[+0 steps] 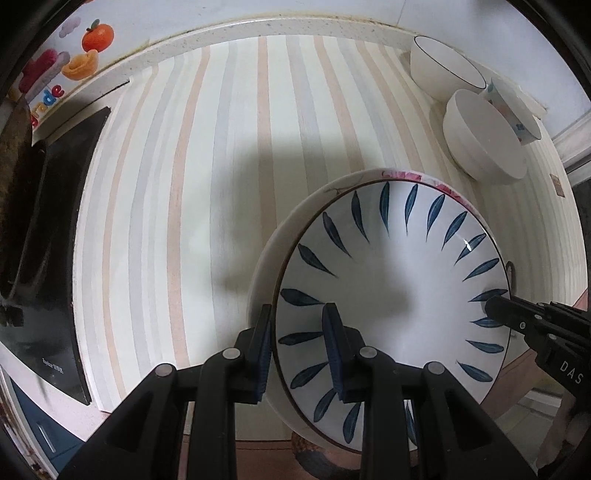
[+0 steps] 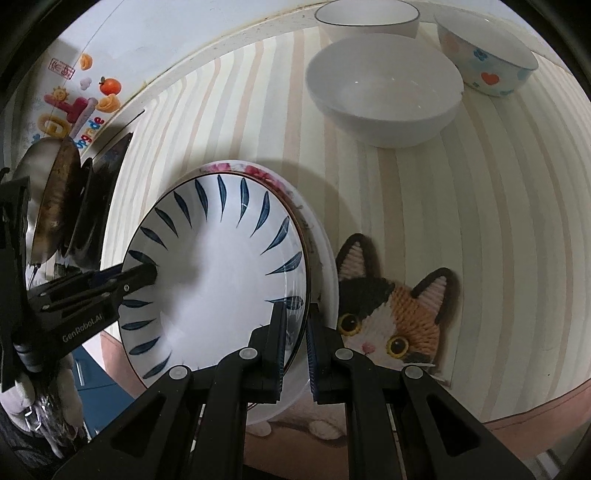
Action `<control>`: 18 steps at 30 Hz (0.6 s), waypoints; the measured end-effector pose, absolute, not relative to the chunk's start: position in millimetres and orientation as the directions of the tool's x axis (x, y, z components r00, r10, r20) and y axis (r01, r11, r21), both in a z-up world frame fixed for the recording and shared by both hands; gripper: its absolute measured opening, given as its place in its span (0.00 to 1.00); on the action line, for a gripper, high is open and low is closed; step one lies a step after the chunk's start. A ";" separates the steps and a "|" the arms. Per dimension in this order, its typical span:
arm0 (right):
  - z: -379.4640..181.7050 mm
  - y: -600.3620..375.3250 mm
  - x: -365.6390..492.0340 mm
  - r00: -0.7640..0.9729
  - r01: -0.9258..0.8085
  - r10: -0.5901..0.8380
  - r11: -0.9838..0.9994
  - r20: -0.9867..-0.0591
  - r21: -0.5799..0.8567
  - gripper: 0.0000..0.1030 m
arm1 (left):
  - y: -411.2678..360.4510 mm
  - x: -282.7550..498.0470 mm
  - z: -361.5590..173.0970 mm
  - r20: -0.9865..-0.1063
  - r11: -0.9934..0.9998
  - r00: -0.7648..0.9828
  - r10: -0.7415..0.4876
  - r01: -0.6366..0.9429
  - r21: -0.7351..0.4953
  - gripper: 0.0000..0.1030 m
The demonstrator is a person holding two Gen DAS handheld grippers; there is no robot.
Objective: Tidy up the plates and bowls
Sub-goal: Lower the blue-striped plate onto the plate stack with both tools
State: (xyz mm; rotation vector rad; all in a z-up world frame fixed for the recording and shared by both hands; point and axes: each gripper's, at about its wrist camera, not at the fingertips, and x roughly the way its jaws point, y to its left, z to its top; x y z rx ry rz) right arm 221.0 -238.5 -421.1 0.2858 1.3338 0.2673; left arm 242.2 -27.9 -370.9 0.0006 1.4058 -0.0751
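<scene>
A blue-leaf plate (image 1: 399, 306) lies on top of a pink-flowered white plate (image 1: 295, 221), both held above the striped mat. My left gripper (image 1: 299, 343) is shut on the left rim of the stacked plates. My right gripper (image 2: 297, 328) is shut on the opposite rim; its black body also shows at the right of the left wrist view (image 1: 535, 325). In the right wrist view the blue-leaf plate (image 2: 229, 277) covers most of the flowered plate (image 2: 321, 273). Three bowls stand at the back right: a dark-rimmed white bowl (image 2: 367, 18), a plain white bowl (image 2: 384, 96) and a heart-patterned bowl (image 2: 487, 55).
A striped mat (image 1: 192, 192) covers the counter. A black stovetop with a dark pan (image 1: 22, 221) is at the left. A cat-face mat (image 2: 399, 314) lies right of the plates. A stickered wall (image 1: 74, 55) runs behind the counter's back edge.
</scene>
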 end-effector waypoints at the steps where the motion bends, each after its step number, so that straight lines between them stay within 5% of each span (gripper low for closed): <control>1: -420.8 -240.3 220.5 0.219 -0.023 0.353 0.934 -0.910 0.357 0.12 | -28.9 241.2 -370.7 -0.986 0.998 0.160 -0.055 0.051 -0.047 0.24; 18: -421.1 -249.3 223.5 0.173 0.092 0.400 0.903 -0.900 0.419 0.19 | -6.4 241.5 -377.3 -0.985 0.986 0.064 -0.160 -0.041 -0.163 0.24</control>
